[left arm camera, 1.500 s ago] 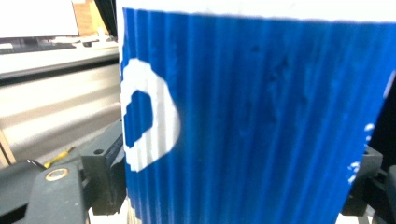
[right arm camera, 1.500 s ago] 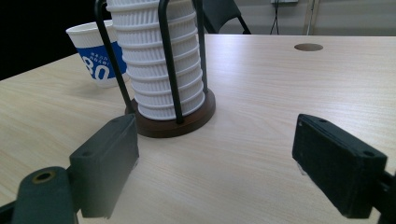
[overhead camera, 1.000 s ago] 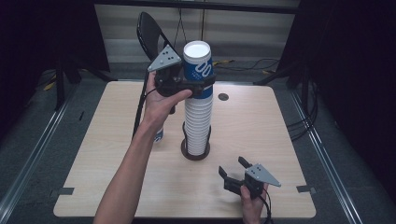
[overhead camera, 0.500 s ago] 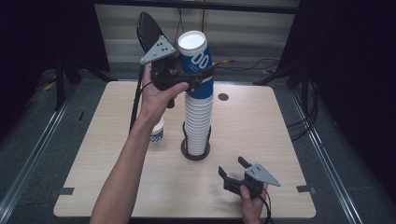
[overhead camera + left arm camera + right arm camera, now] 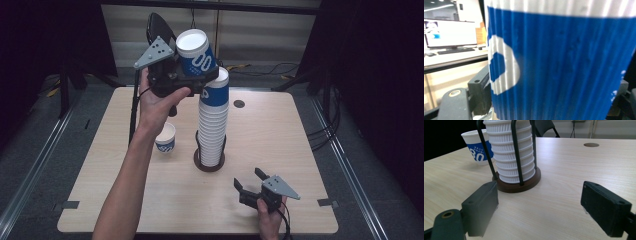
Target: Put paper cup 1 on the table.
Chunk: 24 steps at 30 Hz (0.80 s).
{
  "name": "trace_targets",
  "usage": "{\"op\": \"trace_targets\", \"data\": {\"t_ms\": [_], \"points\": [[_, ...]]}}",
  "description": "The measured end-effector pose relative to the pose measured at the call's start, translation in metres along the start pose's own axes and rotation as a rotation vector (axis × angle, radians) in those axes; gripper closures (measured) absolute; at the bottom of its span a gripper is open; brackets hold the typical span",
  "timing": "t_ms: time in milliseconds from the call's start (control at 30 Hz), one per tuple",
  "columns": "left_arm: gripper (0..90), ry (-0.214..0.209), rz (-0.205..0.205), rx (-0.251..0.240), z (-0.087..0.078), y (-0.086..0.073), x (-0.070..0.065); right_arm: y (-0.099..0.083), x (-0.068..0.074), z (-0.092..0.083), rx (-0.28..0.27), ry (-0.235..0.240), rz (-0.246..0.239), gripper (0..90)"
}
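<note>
Lifted clear of stack [image 5: 212,125]: cup [image 5: 196,54] clamped in left gripper [image 5: 186,75]. 1 cup [image 5: 165,138] already on table [image 5: 300,135]; right gripper [image 5: 250,186] agape, idle.

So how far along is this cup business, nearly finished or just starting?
Early, it seems. One paper cup already stands alone on the table, beside the holder's base. The left gripper is clamped on a second cup, tilted above the stack. That tall stack in its wire holder is what's left. The right gripper rests open near the front edge.
</note>
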State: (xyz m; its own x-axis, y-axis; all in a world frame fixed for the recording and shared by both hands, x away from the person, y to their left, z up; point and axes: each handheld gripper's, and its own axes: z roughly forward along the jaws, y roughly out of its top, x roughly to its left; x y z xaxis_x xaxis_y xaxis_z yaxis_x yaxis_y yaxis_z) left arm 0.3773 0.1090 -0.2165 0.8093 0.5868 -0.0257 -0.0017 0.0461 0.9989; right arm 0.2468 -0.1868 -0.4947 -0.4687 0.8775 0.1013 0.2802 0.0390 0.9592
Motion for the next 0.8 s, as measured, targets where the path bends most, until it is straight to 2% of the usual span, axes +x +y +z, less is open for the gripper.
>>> {"op": "trace_targets", "data": {"t_ms": [167, 233, 267, 400, 500, 567, 800], "points": [[18.5, -0.001, -0.022, -0.007, -0.012, -0.004, 0.006, 0.0, 0.0, 0.001, -0.001, 0.001, -0.004, 14.0], [18.5, 0.008, -0.019, -0.006, -0.018, -0.005, 0.007, 0.0, 0.0, 0.0, -0.002, 0.0, -0.004, 13.9], [18.5, -0.001, -0.022, -0.002, -0.021, -0.006, 0.007, 0.0, 0.0, 0.0, -0.003, 0.0, -0.005, 14.0], [18.5, 0.02, -0.014, -0.013, -0.037, -0.01, 0.009, 0.0, 0.0, 0.0, -0.003, 0.0, -0.005, 14.0], [18.5, 0.029, -0.025, 0.015, -0.044, -0.016, 0.012, 0.0, 0.001, 0.0, -0.006, -0.001, -0.006, 14.0], [18.5, 0.05, -0.027, 0.017, -0.049, -0.021, 0.012, 0.0, 0.001, 0.0, -0.002, -0.002, -0.008, 13.9], [18.5, 0.06, -0.047, 0.039, -0.058, -0.039, 0.013, 0.0, 0.001, 0.0, -0.002, -0.001, -0.007, 13.9]]}}
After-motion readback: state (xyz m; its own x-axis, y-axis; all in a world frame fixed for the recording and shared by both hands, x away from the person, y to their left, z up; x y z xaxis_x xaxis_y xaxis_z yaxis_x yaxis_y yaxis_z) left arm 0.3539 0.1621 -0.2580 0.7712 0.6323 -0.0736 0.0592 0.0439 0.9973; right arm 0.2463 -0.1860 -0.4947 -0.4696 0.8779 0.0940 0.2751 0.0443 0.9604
